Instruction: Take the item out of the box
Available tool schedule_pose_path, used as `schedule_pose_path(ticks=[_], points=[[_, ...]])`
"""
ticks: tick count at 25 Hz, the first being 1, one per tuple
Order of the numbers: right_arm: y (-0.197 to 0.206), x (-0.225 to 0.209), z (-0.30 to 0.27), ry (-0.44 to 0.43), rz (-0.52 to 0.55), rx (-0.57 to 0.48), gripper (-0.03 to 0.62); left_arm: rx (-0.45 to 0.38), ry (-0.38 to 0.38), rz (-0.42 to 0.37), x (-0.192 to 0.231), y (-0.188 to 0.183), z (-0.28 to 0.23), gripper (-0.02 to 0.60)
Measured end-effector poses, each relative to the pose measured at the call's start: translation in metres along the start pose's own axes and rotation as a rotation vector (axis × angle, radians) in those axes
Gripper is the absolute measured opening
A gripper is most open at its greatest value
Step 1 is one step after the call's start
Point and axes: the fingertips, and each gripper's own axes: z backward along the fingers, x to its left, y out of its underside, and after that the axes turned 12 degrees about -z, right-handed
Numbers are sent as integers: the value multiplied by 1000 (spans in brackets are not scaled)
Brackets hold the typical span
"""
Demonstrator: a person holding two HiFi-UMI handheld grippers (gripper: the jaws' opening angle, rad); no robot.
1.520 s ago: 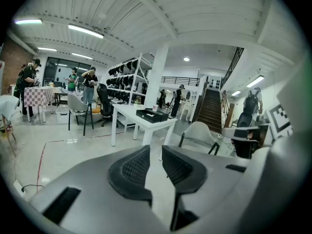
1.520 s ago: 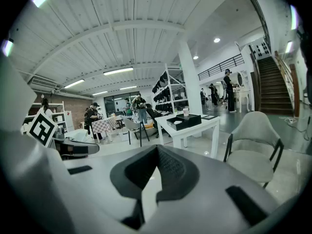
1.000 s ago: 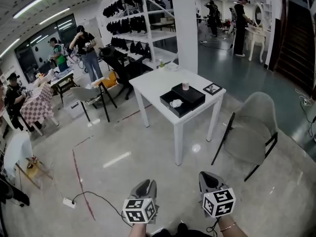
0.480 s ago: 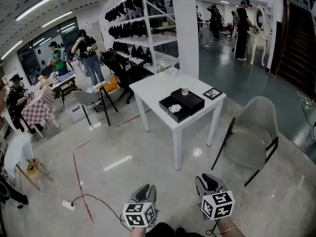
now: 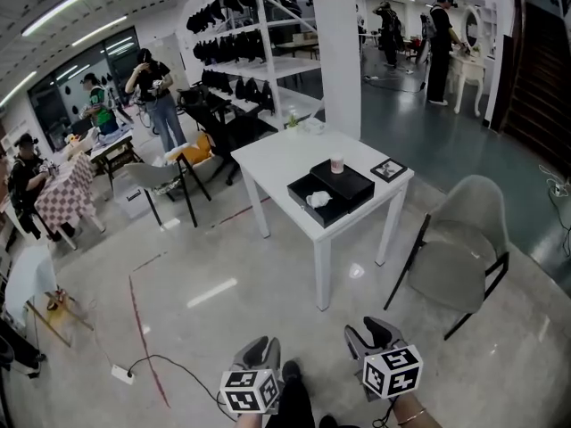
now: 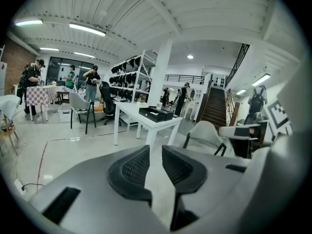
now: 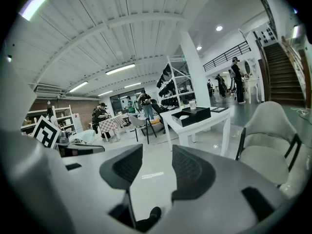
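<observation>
A black open box (image 5: 330,191) sits on a white table (image 5: 281,163) a few steps ahead, with a white crumpled item (image 5: 318,200) inside its near half. The box also shows far off in the left gripper view (image 6: 156,113) and the right gripper view (image 7: 191,116). Both grippers hang low over the floor, far short of the table. My left gripper (image 5: 259,348) holds nothing, its pads (image 6: 136,165) nearly together with only a thin slit. My right gripper (image 5: 368,330) is opening, its pads (image 7: 191,168) apart with nothing between them.
A small cup (image 5: 336,164) and a framed picture (image 5: 388,169) stand on the table beside the box. A grey chair (image 5: 459,252) is right of the table, a cable (image 5: 156,361) lies on the floor at left. People and shelving (image 5: 254,52) fill the background.
The right gripper's jaws have spread apart from shut. The view has shifted slightly toward the table, and a dark shoe now shows between the grippers. The left gripper looks unchanged.
</observation>
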Motion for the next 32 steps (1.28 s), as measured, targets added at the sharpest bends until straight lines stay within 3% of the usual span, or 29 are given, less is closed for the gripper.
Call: schedule_pose_path(ticks=[10,19,32], points=[[-53,-10,-103,40,-1,-16,199,1,22,16,75,-36,-88,77],[-107,-19,-198,104,-14,-40,199,-7,78,-10,142,-90,-172,77],[-153,-28,-271,194,-13,-74,199,-2,159,-21,195,-119,-241,77]])
